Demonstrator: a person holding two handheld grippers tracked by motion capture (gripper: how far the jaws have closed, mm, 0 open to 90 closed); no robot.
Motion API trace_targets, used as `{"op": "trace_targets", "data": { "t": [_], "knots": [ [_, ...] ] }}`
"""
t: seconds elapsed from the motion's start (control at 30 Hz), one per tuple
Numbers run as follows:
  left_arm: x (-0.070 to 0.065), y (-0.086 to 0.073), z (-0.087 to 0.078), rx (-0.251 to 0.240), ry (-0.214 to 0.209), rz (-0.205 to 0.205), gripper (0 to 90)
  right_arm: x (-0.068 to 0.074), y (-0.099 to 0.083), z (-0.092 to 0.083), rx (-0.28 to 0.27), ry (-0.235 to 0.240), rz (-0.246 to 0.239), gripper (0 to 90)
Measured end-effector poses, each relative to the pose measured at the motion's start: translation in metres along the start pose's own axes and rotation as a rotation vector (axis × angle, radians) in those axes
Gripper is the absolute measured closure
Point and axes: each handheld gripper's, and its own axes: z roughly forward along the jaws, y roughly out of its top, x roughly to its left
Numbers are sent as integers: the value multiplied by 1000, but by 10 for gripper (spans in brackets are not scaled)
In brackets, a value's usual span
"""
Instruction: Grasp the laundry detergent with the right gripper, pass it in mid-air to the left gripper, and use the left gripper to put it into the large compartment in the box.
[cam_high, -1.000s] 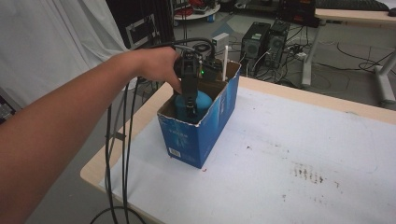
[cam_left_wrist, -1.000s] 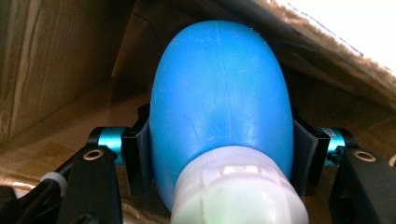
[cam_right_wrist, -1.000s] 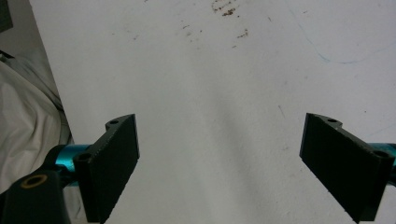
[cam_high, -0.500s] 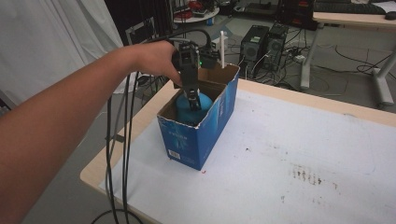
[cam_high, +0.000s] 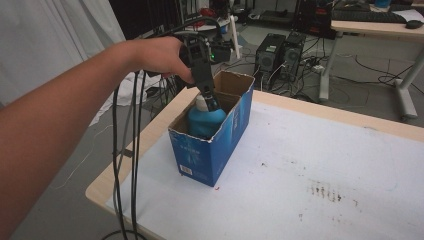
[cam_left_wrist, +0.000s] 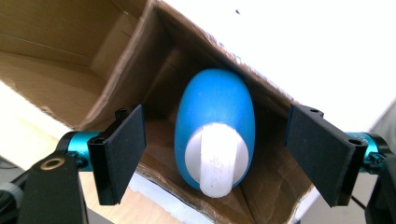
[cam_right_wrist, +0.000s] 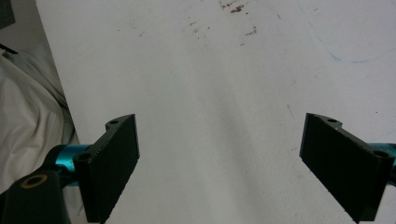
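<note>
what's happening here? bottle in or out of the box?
In. A person's left hand-held gripper hangs just above a blue bottle with a white cap that stands inside the open blue cardboard box at the table's corner. Its jaws have just been opening; the pads stand clear on either side of the bottle, so it is released. The right hand-held gripper is open over bare white tabletop, holding nothing.

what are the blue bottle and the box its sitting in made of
The blue bottle looks like smooth moulded plastic with a soft sheen; its white cap seems matte plastic. The box is cardboard: brown raw inside, torn rim, blue print outside.
</note>
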Motion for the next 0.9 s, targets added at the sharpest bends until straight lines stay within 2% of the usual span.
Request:
{"op": "trace_targets", "data": {
  "t": [0.13,0.17,0.23,0.3,0.37,0.47,0.5,0.57,0.73,0.9],
  "knots": [
    [-4,3,-8,-31,-14,19,209,1,0,-1,-2,-2,0,115],
    [-4,4,-10,-28,-23,30,209,1,0,-1,-4,-2,-2,114],
    [-6,6,-14,-28,-13,48,209,2,0,-2,-7,-3,0,115],
    [-8,8,-15,-36,-25,44,209,3,0,-2,-11,-2,-7,115],
    [-11,10,-16,-49,-30,69,209,4,0,-3,-12,-5,-5,115],
    [-14,13,-16,-43,-23,87,188,4,-1,-4,-15,-3,-5,115],
    [-18,18,-15,-40,9,81,87,5,-2,-6,-19,-2,-4,115],
    [-20,21,-15,-37,31,89,57,5,-2,-7,-27,-1,-10,115],
    [-23,25,-18,-41,66,85,16,8,-2,-8,-34,-1,-11,114],
    [-26,26,-21,-39,88,109,16,9,-2,-10,-45,-3,-17,115]
  ]
}}
